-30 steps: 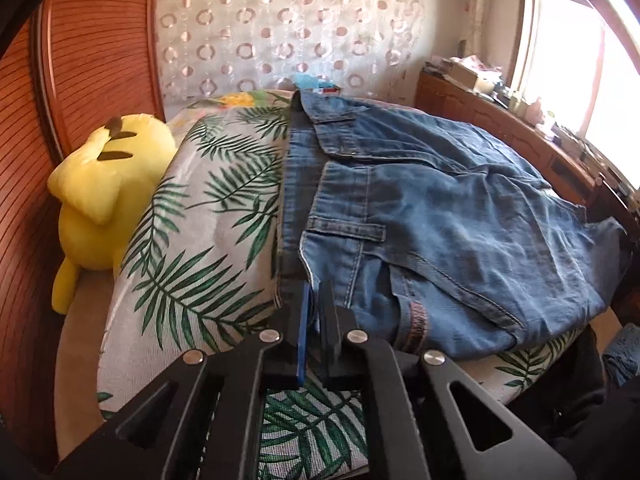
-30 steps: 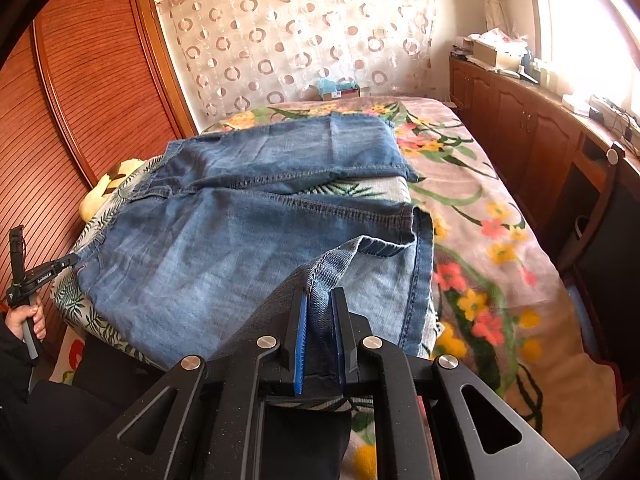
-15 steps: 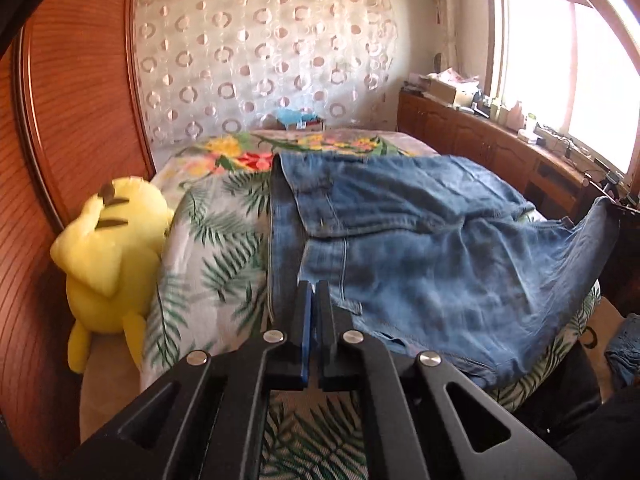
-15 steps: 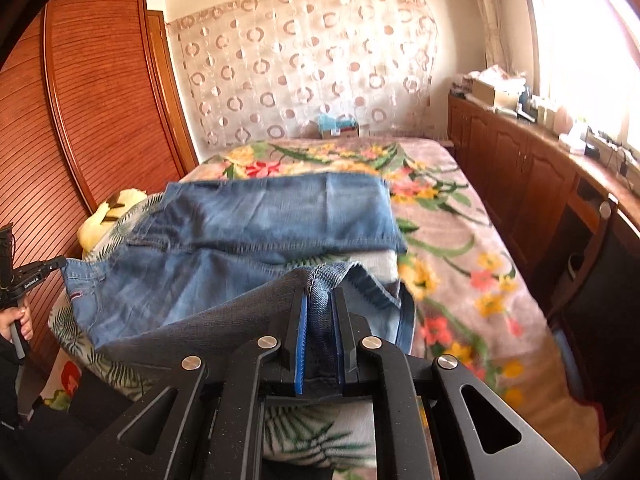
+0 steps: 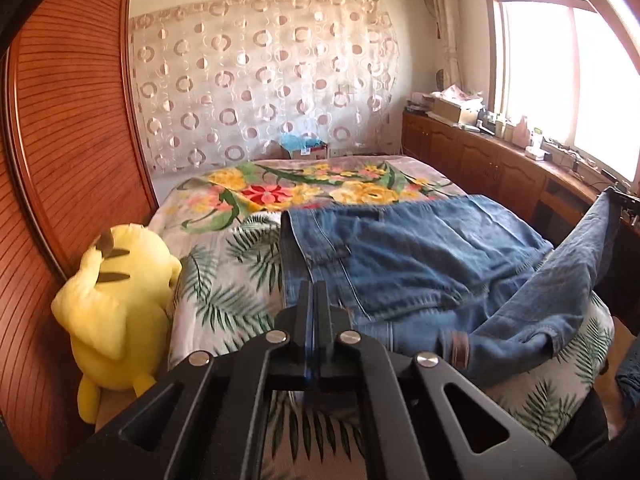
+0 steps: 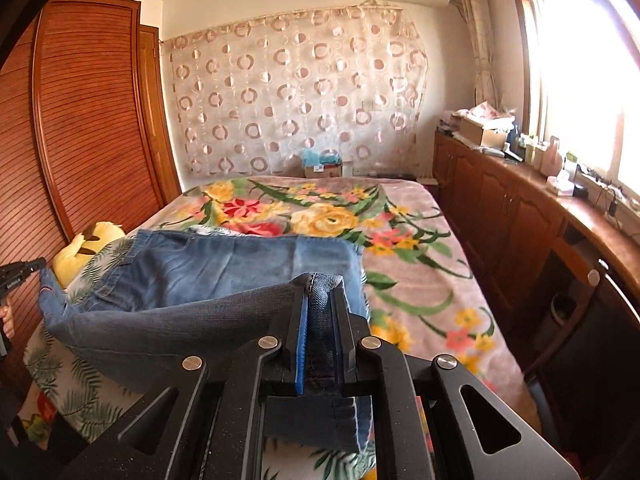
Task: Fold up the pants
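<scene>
Left gripper, seen from its own wrist camera, has its jaws fully together; whether a thin edge of denim is caught between them cannot be told, since the tips cover the spot where the waistband meets them. Blue jeans lie across a palm-leaf sheet at the near end of the bed, with one portion lifted off the mattress toward the right edge of that view. Yellow plush toy sits against the wooden wardrobe, just beside the sheet. Right gripper, in the right wrist view, is clamped narrowly on a folded edge of the jeans, the cloth rising between its pads and draping leftward. At that view's far left, the other gripper's tip appears to meet the jeans' corner. Floral blanket covers the remainder of the bed.
</scene>
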Tool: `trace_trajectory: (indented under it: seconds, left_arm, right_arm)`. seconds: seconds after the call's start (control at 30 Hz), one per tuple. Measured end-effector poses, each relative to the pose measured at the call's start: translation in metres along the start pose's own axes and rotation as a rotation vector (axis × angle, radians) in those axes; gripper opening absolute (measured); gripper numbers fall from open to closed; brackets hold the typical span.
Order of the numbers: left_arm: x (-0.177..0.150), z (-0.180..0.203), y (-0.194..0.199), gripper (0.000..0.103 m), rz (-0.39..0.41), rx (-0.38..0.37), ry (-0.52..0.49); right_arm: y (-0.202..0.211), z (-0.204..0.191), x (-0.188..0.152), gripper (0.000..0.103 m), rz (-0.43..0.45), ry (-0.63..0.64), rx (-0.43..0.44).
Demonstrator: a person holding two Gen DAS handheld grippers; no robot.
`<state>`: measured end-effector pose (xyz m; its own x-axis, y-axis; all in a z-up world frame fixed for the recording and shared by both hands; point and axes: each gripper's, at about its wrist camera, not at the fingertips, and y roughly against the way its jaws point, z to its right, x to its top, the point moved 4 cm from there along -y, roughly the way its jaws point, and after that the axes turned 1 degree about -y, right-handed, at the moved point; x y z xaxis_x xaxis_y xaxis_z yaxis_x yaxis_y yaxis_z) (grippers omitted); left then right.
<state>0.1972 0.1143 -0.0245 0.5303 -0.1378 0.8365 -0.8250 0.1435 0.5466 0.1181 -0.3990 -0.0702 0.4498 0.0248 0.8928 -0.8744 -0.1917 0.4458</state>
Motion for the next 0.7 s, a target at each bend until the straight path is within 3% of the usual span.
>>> trace_trajectory:
  seconds: [0.23, 0.43, 0.7]
  left_arm:
    - [0.005, -0.004, -0.023, 0.0, -0.029, -0.019, -0.003]
    - [-0.028, -0.004, -0.016, 0.001, -0.102, -0.032, -0.01]
    - [-0.074, -0.013, 0.017, 0.033, -0.14, -0.003, 0.036]
  right_arm:
    - [-0.037, 0.0, -0.003, 0.01, -0.031, 0.008, 0.004]
    - [-0.062, 0.005, -0.004, 0.01, -0.076, -0.001, 0.004]
    - [-0.089, 0.015, -0.007, 0.01, -0.134, -0.016, -0.027]
